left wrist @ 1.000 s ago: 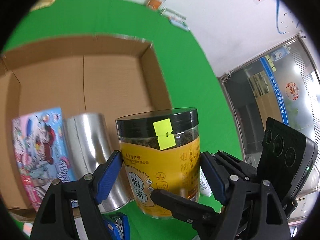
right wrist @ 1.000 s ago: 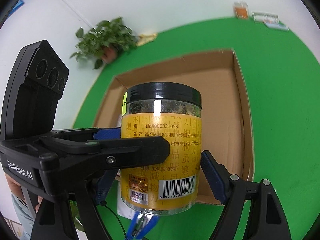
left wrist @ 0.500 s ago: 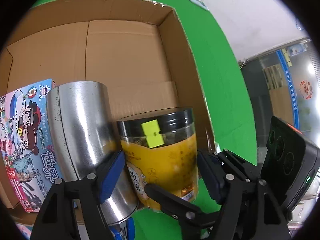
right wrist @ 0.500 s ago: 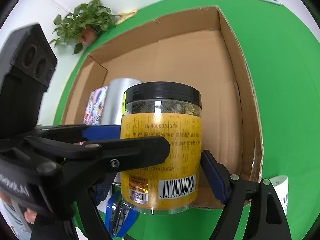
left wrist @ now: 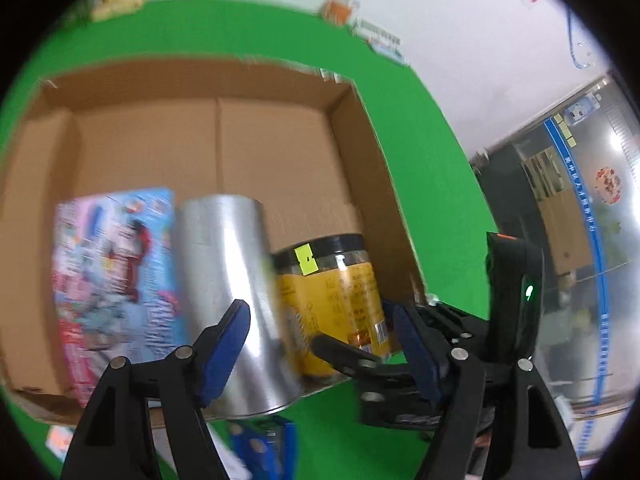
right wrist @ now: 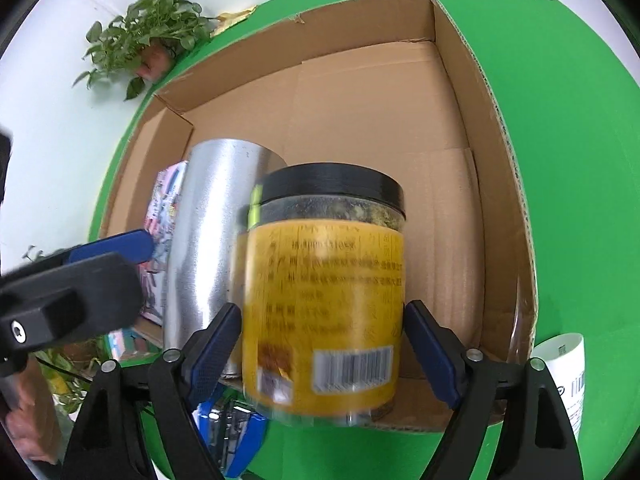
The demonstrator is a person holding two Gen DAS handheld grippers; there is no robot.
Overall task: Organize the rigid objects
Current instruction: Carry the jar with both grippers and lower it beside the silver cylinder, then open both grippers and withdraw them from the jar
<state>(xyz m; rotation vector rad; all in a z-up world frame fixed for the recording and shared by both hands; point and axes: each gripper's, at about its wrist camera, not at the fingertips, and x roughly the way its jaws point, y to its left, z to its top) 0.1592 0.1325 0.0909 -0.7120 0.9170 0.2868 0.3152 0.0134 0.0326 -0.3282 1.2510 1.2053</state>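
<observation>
Right tool (right wrist: 322,344) looks released around the yellow jar (right wrist: 326,300), by the cardboard box (right wrist: 500,128) near wall. Left tool (left wrist: 320,344) open. Jar's rigid, slick plastic; grip mid-label.

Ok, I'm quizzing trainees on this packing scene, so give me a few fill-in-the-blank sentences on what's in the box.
1. The yellow-labelled jar has a ____ lid.
2. To the jar's left stands a ____ metal can.
3. Both stand in a ____ box.
4. Beside the can's far side is a colourful ____.

Missing words: black; silver; cardboard; carton
</observation>
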